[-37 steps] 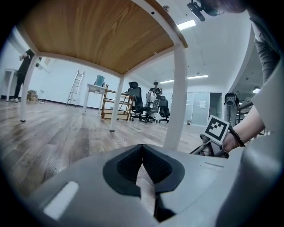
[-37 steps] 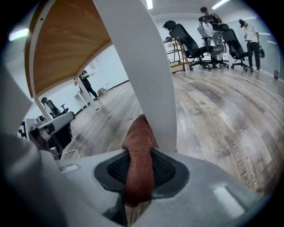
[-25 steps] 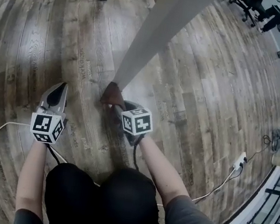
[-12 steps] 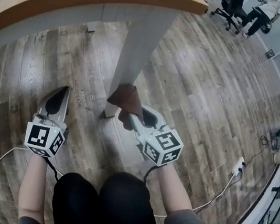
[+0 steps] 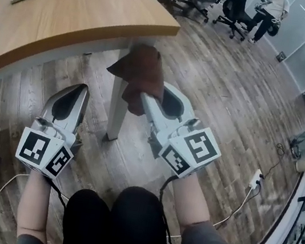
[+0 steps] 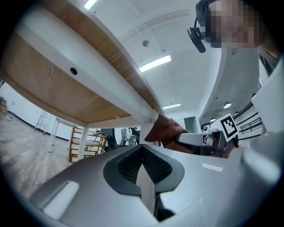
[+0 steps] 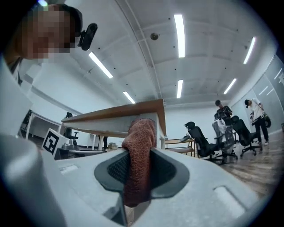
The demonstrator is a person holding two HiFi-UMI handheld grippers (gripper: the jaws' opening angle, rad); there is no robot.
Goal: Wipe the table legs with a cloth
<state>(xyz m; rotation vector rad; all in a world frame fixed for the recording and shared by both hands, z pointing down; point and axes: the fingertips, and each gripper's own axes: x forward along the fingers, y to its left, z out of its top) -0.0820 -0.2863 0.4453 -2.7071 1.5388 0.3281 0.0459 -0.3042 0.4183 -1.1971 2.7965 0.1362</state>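
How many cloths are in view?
1. The brown cloth is pinched in the right gripper, at the white table leg just under the tabletop; the left gripper holds none.

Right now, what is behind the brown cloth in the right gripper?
The white table leg runs down from behind the brown cloth, which the right gripper clamps. The leg's top, under the wooden tabletop, is covered.

The right gripper (image 5: 147, 97) has carried the cloth (image 5: 139, 74) up the table leg (image 5: 117, 114), from its foot to just under the counter (image 5: 71, 21)
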